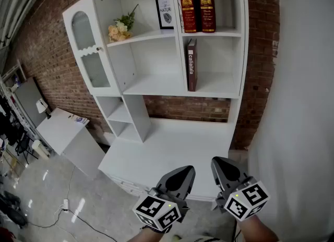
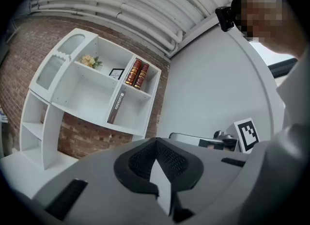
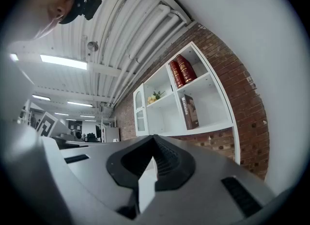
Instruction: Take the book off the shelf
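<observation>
A dark maroon book [image 1: 191,64] stands upright at the left side of the white shelf unit's [image 1: 156,85] middle right compartment. Two red books [image 1: 195,3] stand in the compartment above it. My left gripper [image 1: 185,170] and right gripper [image 1: 218,162] hover side by side low over the front of the white counter, well short of the shelves. Both are shut with nothing between the jaws. The left gripper view shows the left gripper [image 2: 156,144] and the maroon book [image 2: 116,106] far off. The right gripper [image 3: 154,140] likewise faces that book [image 3: 189,112] from a distance.
A flower bunch [image 1: 121,27] and a framed picture [image 1: 165,11] sit on the upper left shelf, beside a glass cabinet door [image 1: 88,48]. The white counter [image 1: 172,147] lies under the shelves. A white wall [image 1: 302,105] is close on the right; a white box [image 1: 62,129] stands on the left.
</observation>
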Demonstrator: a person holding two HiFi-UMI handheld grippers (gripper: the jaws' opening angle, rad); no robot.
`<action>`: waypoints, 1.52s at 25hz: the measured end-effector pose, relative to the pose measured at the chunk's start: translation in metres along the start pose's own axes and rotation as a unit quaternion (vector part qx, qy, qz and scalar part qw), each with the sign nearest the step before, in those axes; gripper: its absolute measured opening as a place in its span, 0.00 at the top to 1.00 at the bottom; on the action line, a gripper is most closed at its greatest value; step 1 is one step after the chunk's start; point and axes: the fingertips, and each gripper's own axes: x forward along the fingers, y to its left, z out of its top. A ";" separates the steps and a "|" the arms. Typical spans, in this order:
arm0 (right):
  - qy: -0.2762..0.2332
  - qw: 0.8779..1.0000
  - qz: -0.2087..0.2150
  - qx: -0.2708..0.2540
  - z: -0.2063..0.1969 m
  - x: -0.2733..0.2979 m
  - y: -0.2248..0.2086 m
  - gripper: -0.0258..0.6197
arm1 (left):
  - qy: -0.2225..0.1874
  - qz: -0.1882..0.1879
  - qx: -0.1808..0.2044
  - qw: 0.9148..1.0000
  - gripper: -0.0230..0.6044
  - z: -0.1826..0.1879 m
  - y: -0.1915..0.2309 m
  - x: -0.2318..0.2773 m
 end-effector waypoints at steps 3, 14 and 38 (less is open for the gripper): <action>-0.001 1.000 0.000 0.000 0.002 -0.005 -0.006 0.94 | 0.002 -0.001 -0.001 1.000 0.95 -0.003 -0.006 0.006; -0.003 1.000 0.023 0.018 0.003 -0.019 -0.015 0.94 | 0.001 0.001 0.002 1.000 0.94 -0.008 -0.021 0.016; -0.032 0.998 0.033 0.041 0.002 0.008 -0.044 0.93 | 0.018 0.049 0.007 0.999 0.94 -0.032 0.008 0.016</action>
